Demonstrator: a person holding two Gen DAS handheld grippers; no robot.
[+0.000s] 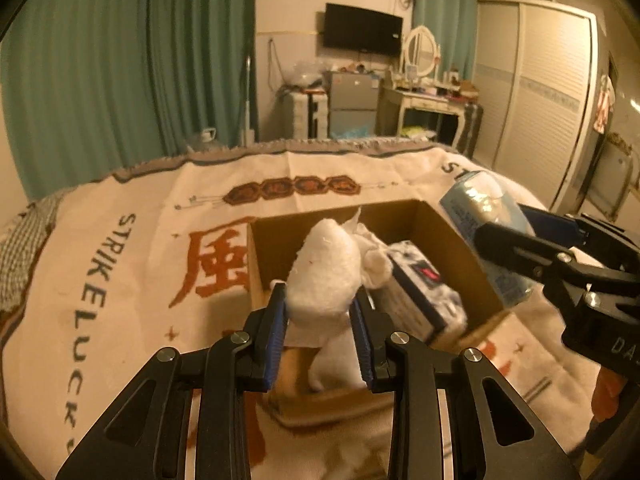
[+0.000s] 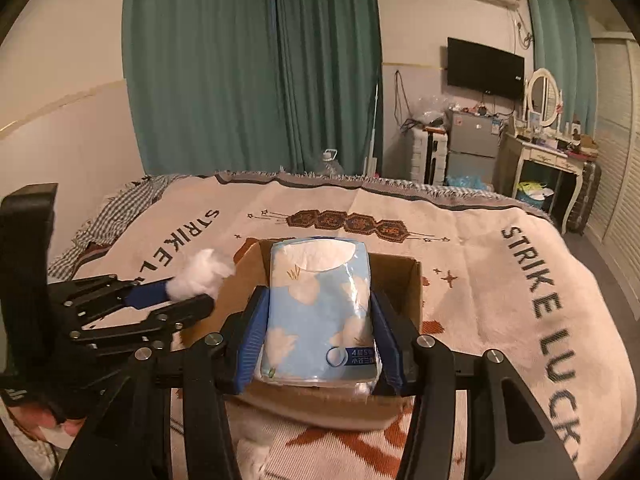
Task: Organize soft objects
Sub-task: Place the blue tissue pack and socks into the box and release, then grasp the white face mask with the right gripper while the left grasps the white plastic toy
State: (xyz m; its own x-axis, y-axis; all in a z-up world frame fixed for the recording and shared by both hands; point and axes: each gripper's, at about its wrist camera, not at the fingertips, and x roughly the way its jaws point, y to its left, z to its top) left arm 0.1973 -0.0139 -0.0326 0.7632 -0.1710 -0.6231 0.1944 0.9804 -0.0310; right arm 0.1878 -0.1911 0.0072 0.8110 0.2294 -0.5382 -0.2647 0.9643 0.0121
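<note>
My left gripper (image 1: 320, 320) is shut on a white plush toy (image 1: 326, 272) and holds it over the near edge of an open cardboard box (image 1: 280, 236). A dark-patterned tissue pack (image 1: 424, 284) lies inside the box. My right gripper (image 2: 318, 336) is shut on a light blue tissue pack (image 2: 320, 304) and holds it above the box (image 2: 404, 280). In the left wrist view the right gripper (image 1: 516, 236) and its blue pack (image 1: 476, 208) hang over the box's right wall. In the right wrist view the left gripper (image 2: 188, 300) and the plush (image 2: 202, 274) are at the left.
The box sits on a bed covered by a cream blanket (image 1: 132, 248) with "STRIKE LUCKY" lettering. A checked cloth (image 2: 120, 208) lies at the bed's far left. Green curtains, a small fridge (image 1: 354, 100), a dressing table (image 1: 428, 100) and a wardrobe stand beyond the bed.
</note>
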